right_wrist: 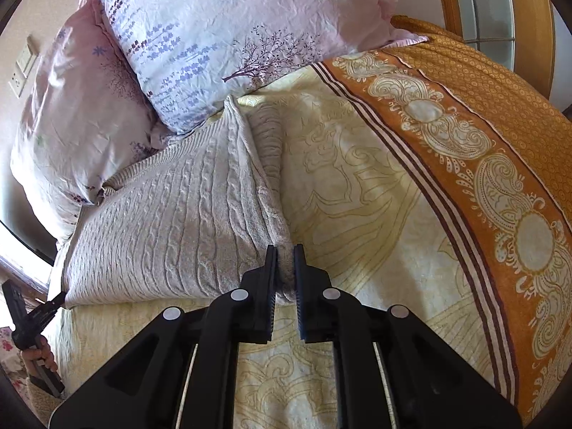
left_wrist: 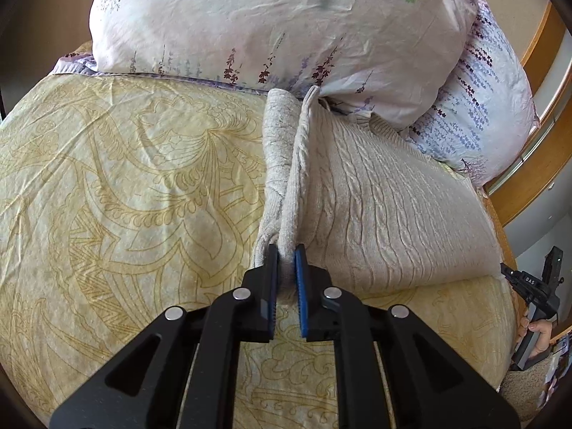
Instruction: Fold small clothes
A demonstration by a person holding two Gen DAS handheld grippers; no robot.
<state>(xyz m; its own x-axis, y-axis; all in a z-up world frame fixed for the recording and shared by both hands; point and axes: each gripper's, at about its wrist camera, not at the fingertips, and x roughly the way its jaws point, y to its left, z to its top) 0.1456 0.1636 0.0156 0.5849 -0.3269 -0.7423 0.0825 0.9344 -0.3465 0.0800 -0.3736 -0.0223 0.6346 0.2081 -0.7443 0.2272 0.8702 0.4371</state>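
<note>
A cream cable-knit sweater [left_wrist: 386, 207] lies spread on the bed with its top against the pillows. My left gripper [left_wrist: 286, 252] is shut on the sweater's near left corner, where a fold of knit stands up between the blue pads; a sleeve [left_wrist: 277, 143] lies alongside it. In the right wrist view the same sweater [right_wrist: 171, 221] fills the left middle. My right gripper [right_wrist: 285, 252] is shut on the sweater's near right corner, with knit pinched between the pads. Each gripper shows at the edge of the other's view, held by a hand [left_wrist: 540, 336].
The bed cover [left_wrist: 118, 193] is pale yellow with a swirl pattern and has an orange border [right_wrist: 500, 164] on the right side. Two floral pillows [left_wrist: 271, 25] [right_wrist: 228, 35] lie just behind the sweater. A wooden frame [left_wrist: 543, 46] stands at the far right.
</note>
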